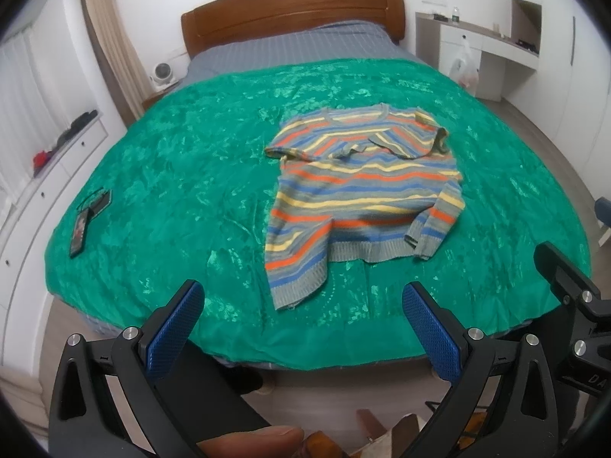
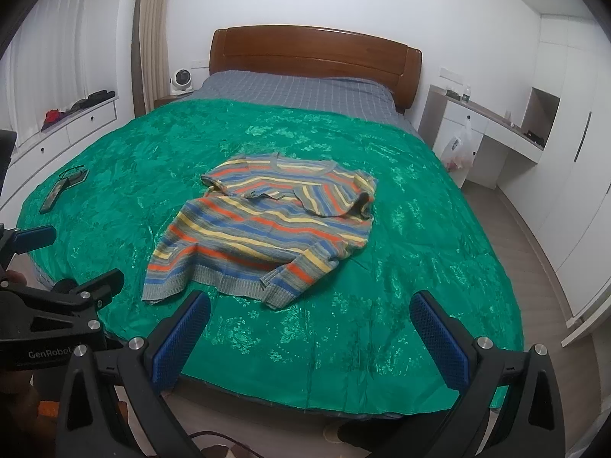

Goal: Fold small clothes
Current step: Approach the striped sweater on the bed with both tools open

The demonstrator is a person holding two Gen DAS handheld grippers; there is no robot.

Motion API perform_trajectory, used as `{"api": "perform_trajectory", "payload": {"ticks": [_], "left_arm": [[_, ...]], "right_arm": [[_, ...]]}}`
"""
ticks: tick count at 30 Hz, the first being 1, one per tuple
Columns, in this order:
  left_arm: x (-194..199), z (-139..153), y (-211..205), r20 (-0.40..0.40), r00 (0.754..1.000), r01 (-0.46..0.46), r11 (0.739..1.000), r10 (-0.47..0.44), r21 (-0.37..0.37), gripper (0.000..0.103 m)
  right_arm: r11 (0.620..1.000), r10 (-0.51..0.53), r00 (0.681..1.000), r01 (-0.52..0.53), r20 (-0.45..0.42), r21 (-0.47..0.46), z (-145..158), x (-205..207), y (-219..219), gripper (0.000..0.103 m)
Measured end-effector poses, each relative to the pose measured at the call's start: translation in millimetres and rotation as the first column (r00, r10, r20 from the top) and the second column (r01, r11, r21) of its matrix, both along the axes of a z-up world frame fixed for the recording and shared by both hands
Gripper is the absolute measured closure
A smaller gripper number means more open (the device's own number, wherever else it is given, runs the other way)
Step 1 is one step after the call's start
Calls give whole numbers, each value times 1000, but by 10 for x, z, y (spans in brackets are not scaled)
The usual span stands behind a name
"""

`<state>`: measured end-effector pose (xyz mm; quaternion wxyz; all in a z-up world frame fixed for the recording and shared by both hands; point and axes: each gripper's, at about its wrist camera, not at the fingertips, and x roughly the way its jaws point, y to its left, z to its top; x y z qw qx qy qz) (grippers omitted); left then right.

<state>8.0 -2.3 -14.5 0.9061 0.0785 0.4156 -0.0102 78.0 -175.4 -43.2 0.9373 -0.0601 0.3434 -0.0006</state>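
Observation:
A small striped sweater (image 1: pixel 362 187) in grey, blue, orange and yellow lies on the green bedspread (image 1: pixel 172 175). Its sleeves are folded across the chest and its hem is rumpled, with one corner hanging toward the bed's near edge. In the right wrist view the sweater (image 2: pixel 267 225) sits at the bed's middle. My left gripper (image 1: pixel 301 297) hovers open above the near edge of the bed, short of the hem, with nothing between its blue pads. My right gripper (image 2: pixel 309 307) is open too, held just before the hem. The left gripper (image 2: pixel 46 267) shows at the right view's left edge.
A phone and a dark case (image 1: pixel 89 217) lie on the bedspread at the left. A wooden headboard (image 1: pixel 294 11) and grey sheet (image 2: pixel 298 91) are at the far end. White drawers (image 2: pixel 76 122) line the left wall; a desk with a hanging plastic bag (image 2: pixel 460 145) stands on the right.

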Motion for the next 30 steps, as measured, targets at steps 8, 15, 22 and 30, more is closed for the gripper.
{"api": "perform_trajectory", "payload": {"ticks": [8, 15, 22, 30], "left_arm": [[-14, -37, -47, -18, 1000, 17, 1000, -17, 10, 0], [-26, -39, -61, -26, 999, 26, 1000, -26, 9, 0], [-20, -56, -57, -33, 999, 26, 1000, -26, 9, 0], [-30, -59, -62, -35, 999, 29, 1000, -28, 12, 0]], "right_arm": [[1000, 1, 1000, -1, 0, -4, 16, 14, 1, 0], [1000, 0, 1000, 0, -5, -7, 4, 15, -5, 0], [1000, 0, 1000, 0, -6, -8, -1, 13, -4, 0], [1000, 1, 1000, -1, -10, -12, -41, -12, 1, 0]]}}
